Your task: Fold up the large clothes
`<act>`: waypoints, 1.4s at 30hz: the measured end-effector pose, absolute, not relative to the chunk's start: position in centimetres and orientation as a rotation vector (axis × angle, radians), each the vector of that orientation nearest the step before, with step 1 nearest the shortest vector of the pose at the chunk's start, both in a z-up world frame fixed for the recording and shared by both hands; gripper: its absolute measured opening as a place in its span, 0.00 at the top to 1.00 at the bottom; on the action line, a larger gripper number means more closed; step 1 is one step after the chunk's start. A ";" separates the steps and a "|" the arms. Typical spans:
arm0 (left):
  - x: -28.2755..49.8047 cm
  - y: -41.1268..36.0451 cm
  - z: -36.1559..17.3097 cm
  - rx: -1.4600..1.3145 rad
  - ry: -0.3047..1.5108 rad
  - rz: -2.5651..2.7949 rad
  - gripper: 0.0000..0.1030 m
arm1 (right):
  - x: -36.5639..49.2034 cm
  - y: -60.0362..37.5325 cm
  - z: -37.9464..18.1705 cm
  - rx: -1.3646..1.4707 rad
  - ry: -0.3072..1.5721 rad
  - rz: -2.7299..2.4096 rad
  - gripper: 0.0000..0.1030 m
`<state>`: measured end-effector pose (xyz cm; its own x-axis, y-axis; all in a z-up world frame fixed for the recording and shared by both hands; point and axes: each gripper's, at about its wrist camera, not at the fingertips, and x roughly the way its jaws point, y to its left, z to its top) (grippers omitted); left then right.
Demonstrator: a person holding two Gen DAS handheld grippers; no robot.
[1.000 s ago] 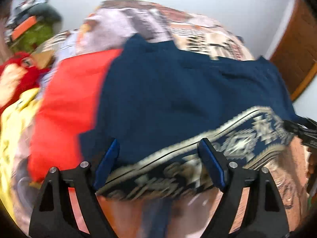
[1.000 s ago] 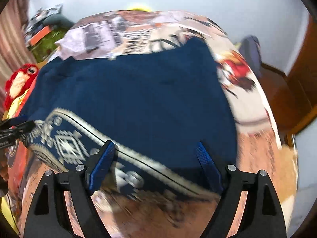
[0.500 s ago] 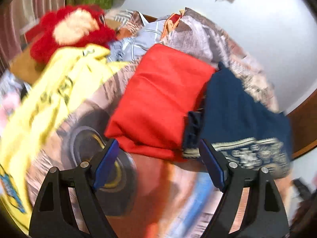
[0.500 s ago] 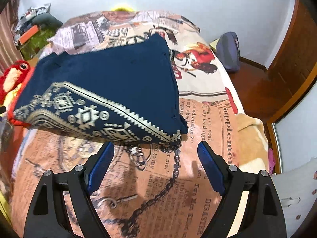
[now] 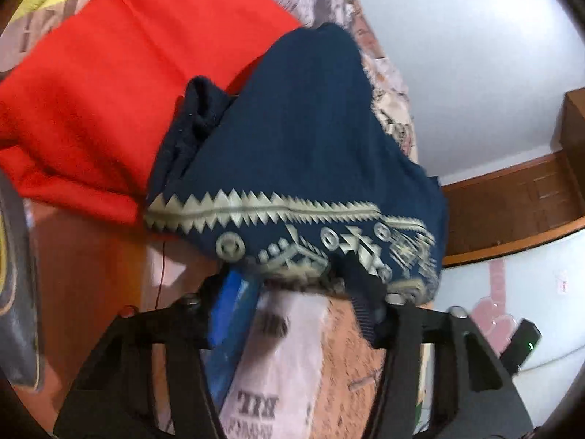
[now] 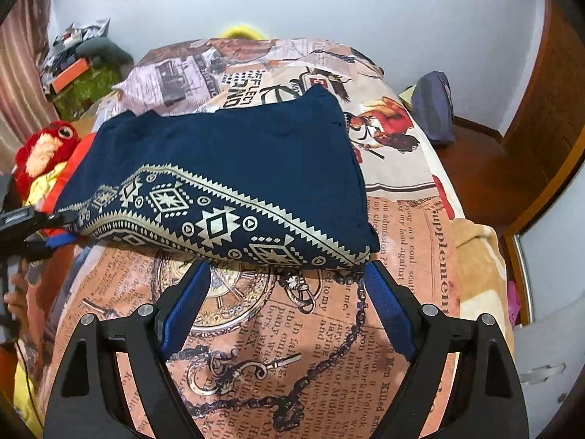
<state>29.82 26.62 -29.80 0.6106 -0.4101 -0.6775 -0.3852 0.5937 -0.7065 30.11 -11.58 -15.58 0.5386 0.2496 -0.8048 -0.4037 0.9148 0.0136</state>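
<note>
A folded navy garment point(image 6: 226, 153) with a cream patterned hem lies on the printed bedsheet point(image 6: 329, 347). In the left wrist view the navy garment point(image 5: 299, 139) partly overlaps a folded red garment point(image 5: 120, 73). My left gripper point(image 5: 296, 281) is at the hem's corner, its jaws closing with the hem's edge draped over and between the fingertips. From the right wrist view the left gripper point(image 6: 55, 226) sits at the garment's left corner. My right gripper point(image 6: 285, 274) stands open just short of the hem's near edge, nothing between its fingers.
A red plush toy point(image 6: 40, 150) and yellow cloth point(image 6: 40, 186) lie left of the garments. A grey-blue bag point(image 6: 435, 109) leans by the wall at the bed's far right. The bed's right edge drops to a wooden floor point(image 6: 475, 168) and door point(image 6: 541, 109).
The left gripper swung from over the red garment in to the navy hem's corner, rolled, and its jaws narrowed. The right gripper drew back from the hem, still wide.
</note>
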 end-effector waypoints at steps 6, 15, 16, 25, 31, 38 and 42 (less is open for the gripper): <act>30.7 25.4 -25.7 -0.796 0.901 0.004 0.74 | 30.0 -11.0 -16.4 -0.214 0.936 0.398 0.19; 32.1 26.3 -27.5 -0.774 0.921 0.055 0.64 | 30.3 -10.1 -16.6 -0.181 0.943 0.413 0.19; 32.2 26.6 -28.4 -0.801 0.930 0.058 0.57 | 30.3 -9.9 -16.6 -0.185 0.941 0.414 0.19; 33.8 27.9 -28.5 -0.854 0.820 0.100 0.66 | 30.8 -8.5 -16.5 -0.204 0.946 0.418 0.19; 35.7 27.0 -23.5 -0.624 0.752 0.232 0.83 | 31.4 -6.9 -15.0 -0.161 0.957 0.421 0.19; 31.8 26.9 -16.4 -0.691 0.579 0.005 0.85 | 32.7 -3.2 -12.5 -0.130 0.913 0.448 0.19; 30.9 25.8 -13.6 -0.651 0.533 -0.006 0.85 | 33.7 -0.1 -13.2 -0.137 0.920 0.471 0.19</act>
<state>30.89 25.82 -13.59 0.8663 -0.1691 -0.4701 -0.1577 0.8004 -0.5784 33.75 -0.09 -13.17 0.5126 0.3323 -0.7917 -0.4473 0.8904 0.0842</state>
